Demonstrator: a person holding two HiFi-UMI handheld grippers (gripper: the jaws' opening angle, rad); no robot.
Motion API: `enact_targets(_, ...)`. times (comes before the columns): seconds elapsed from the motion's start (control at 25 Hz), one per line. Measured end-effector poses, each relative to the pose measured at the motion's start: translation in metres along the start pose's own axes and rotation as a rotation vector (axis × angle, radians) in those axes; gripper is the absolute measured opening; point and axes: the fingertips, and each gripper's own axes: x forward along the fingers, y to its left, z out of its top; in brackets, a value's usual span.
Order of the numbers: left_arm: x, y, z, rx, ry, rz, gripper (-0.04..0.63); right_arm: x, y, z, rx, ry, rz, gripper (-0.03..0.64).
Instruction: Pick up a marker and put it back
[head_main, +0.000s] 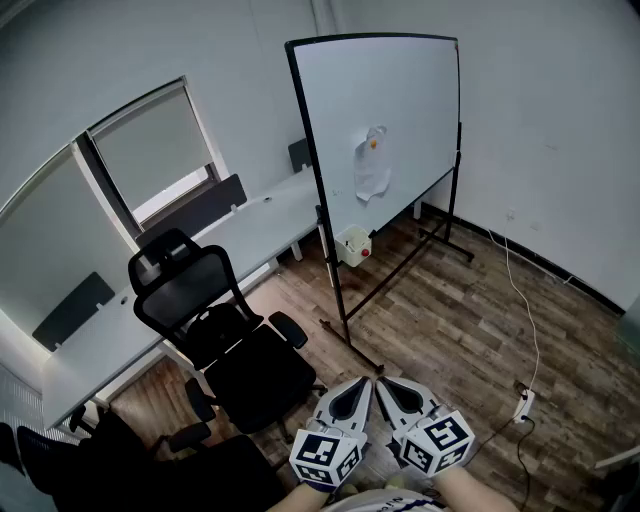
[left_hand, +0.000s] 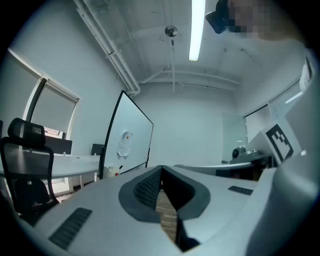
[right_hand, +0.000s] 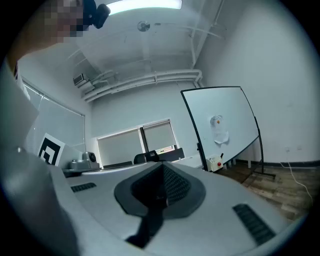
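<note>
— Where are the two grippers?

— At the bottom centre of the head view, side by side. The left gripper (head_main: 360, 384) and the right gripper (head_main: 388, 384) have their tips close to one another.

— Is either holding anything?

— No. Each has its jaws brought together at the tips with nothing between them. Behind the left one's tips only the wood floor (head_main: 450, 320) shows.

— And the marker?

— Well apart from both. A small white box (head_main: 353, 245) sits at the foot of the whiteboard (head_main: 380, 120), mid-frame. In the right gripper view what is probably the marker (right_hand: 221, 155) pokes up from it as a dark stick, too small to be sure.

— Anything else?

— A black office chair (head_main: 215, 320) at lower left, beside a long white desk (head_main: 250, 225).
</note>
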Motion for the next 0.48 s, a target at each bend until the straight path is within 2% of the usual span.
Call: enact_targets(0.48,0.005,-0.012,-0.005,0.000,0.006,-0.009,0.011,-0.009,-0.007,0.005,0.018,-0.018,0.011,0.011)
